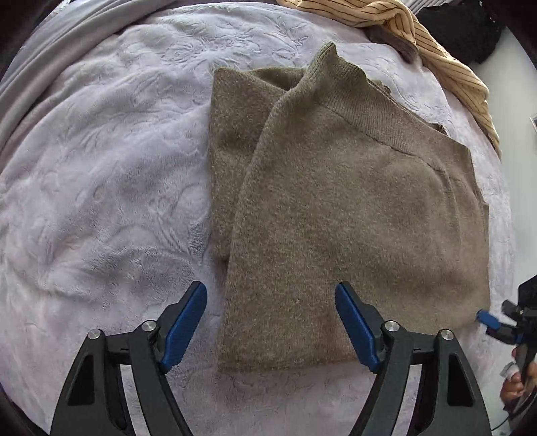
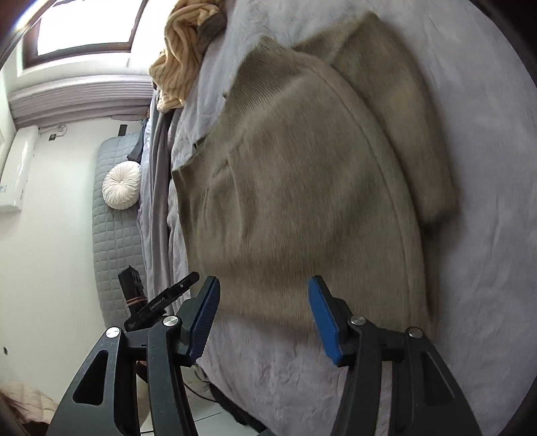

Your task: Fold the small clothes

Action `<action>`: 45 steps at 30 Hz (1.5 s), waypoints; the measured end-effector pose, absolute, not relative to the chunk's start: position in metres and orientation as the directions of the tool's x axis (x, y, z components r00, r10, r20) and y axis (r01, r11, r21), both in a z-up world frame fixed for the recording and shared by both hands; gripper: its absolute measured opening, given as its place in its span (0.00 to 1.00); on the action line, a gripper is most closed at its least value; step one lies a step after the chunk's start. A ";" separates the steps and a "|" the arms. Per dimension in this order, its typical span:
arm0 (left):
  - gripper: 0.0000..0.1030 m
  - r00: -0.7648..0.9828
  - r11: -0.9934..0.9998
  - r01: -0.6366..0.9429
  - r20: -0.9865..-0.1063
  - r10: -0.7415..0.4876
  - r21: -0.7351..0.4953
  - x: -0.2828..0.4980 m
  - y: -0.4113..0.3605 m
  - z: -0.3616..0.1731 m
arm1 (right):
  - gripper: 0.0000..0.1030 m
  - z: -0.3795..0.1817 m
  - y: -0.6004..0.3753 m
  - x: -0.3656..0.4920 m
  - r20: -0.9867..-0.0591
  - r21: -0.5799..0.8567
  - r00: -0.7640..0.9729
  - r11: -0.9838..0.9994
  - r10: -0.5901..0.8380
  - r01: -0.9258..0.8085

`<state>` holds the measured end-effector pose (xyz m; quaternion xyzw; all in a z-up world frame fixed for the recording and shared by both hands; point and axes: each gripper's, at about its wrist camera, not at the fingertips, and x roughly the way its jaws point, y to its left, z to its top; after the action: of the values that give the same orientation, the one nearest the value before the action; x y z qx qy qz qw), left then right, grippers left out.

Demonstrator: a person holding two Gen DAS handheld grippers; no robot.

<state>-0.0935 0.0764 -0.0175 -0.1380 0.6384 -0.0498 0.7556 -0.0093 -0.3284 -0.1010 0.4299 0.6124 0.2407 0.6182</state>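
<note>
An olive-brown knit sweater (image 1: 352,208) lies partly folded on a pale lilac plush blanket (image 1: 100,187), one side and sleeve folded over its body, ribbed hem toward the far side. My left gripper (image 1: 270,327) is open and empty, just above the sweater's near edge. The right gripper (image 1: 493,323) shows small at the right edge of the left wrist view. In the right wrist view the right gripper (image 2: 263,317) is open and empty over the near edge of the sweater (image 2: 302,187), which lies on the blanket (image 2: 486,234).
A yellow striped garment (image 1: 402,20) is heaped at the far edge of the bed, also in the right wrist view (image 2: 181,50). A black item (image 1: 459,30) lies beside it. The bed's edge drops to a floor with a grey quilted mat (image 2: 114,214) and a round white cushion (image 2: 121,185).
</note>
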 end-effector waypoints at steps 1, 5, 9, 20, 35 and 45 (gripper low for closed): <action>0.61 0.169 0.949 -0.098 -0.945 -0.281 -0.300 -0.093 0.078 -0.019 | 0.58 -0.105 -0.329 -0.022 -0.562 0.816 0.153 0.516 0.813 0.260; 0.41 0.158 0.931 -0.051 -0.924 -0.349 -0.361 -0.093 0.081 -0.022 | 0.58 -0.119 -0.336 -0.045 -0.576 0.805 0.294 0.466 0.763 0.368; 0.17 0.126 0.932 -0.010 -0.925 -0.357 -0.361 -0.092 0.086 -0.024 | 0.56 -0.134 -0.342 -0.054 -0.554 0.813 0.440 0.343 0.707 0.471; 0.08 0.124 0.952 0.109 -0.946 -0.299 -0.287 -0.120 0.090 -0.026 | 0.01 -0.112 -0.378 -0.067 -0.708 0.705 0.425 0.524 0.565 0.478; 0.07 0.138 0.950 0.091 -0.941 -0.310 -0.299 -0.121 0.100 -0.010 | 0.08 -0.113 -0.335 -0.038 -0.674 0.737 0.413 0.521 0.612 0.431; 0.08 0.157 0.968 0.060 -0.956 -0.249 -0.242 -0.133 0.123 0.005 | 0.13 -0.111 -0.358 -0.067 -0.751 0.658 0.341 0.590 0.566 0.469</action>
<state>-0.1329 0.1226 0.0052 -0.0734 0.6412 -0.1021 0.7570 -0.0668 -0.3577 -0.1109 0.4516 0.5731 0.0357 0.6829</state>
